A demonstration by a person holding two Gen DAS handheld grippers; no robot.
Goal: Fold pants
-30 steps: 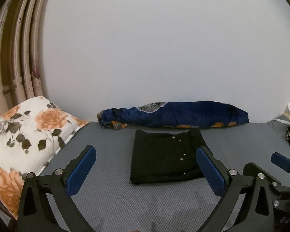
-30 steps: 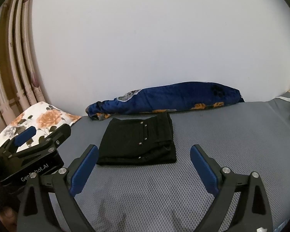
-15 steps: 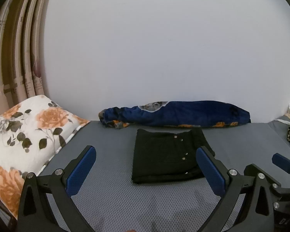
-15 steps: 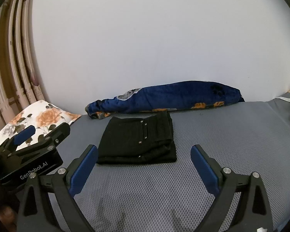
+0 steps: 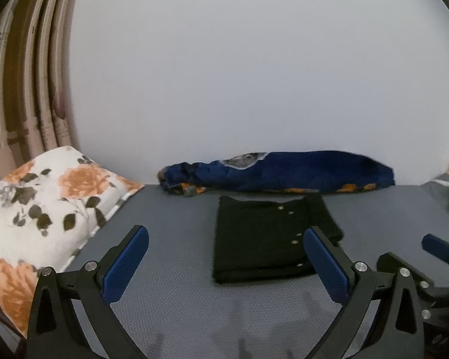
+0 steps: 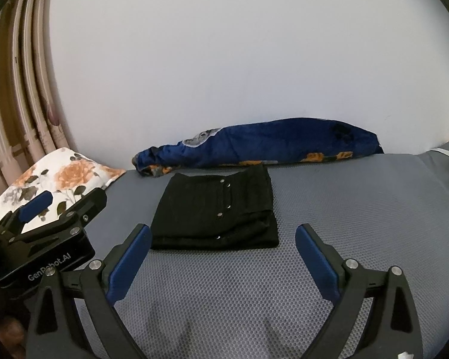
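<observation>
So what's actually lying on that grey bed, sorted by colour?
Black: 1, the folded pants
Blue: 1, the rolled blanket
White with orange flowers: 1, the pillow
Total: 3, not counting a patterned item cut off at the right edge.

Black pants point(image 6: 215, 212) — folded into a flat rectangle, metal studs showing

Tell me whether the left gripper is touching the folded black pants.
Apart. The right wrist view shows the left gripper off to the side of the black pants, grey mattress between them.

Open mattress point(image 6: 344, 209) before pants point(image 6: 215, 209)
</observation>
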